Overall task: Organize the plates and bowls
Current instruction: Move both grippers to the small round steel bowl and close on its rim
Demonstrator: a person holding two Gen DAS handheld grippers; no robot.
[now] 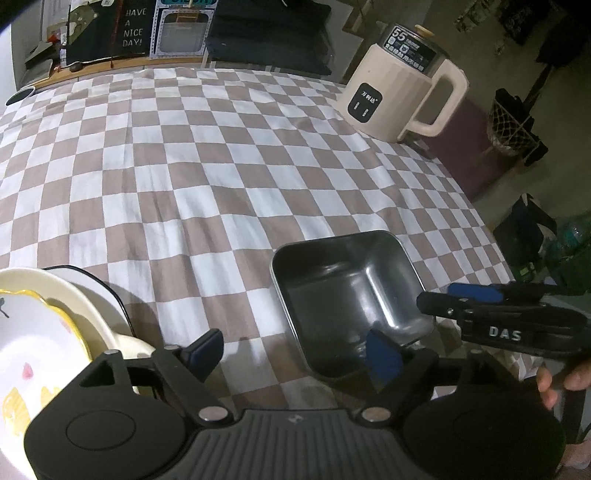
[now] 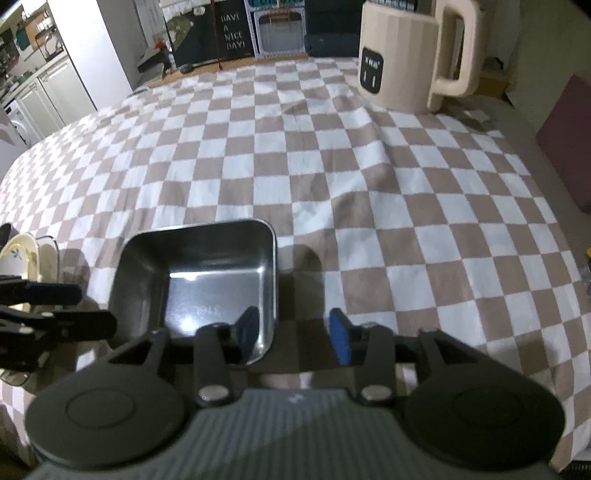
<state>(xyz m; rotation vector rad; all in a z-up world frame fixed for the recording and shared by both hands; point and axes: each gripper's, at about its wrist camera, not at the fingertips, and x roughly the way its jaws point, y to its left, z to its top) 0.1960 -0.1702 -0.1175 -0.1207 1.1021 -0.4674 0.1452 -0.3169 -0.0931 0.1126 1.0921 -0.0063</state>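
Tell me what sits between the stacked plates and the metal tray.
Only bare checkered cloth separates the stacked plates from the metal tray; the left wrist view shows it, with the left gripper hanging open above.

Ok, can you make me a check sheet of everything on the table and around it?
Surface: checkered cloth, wrinkled.
Job's things: square metal bowl upright and empty; stack of plates at the left edge.
Clutter: cream kettle at the far right corner.
Grippers: left gripper open, one of its fingers over the bowl's near rim; right gripper open, straddling the bowl's near right corner.
Cables: nothing seen.
Surroundings: sign reading HAVE A NICE DAY; kitchen cupboards; dim room.
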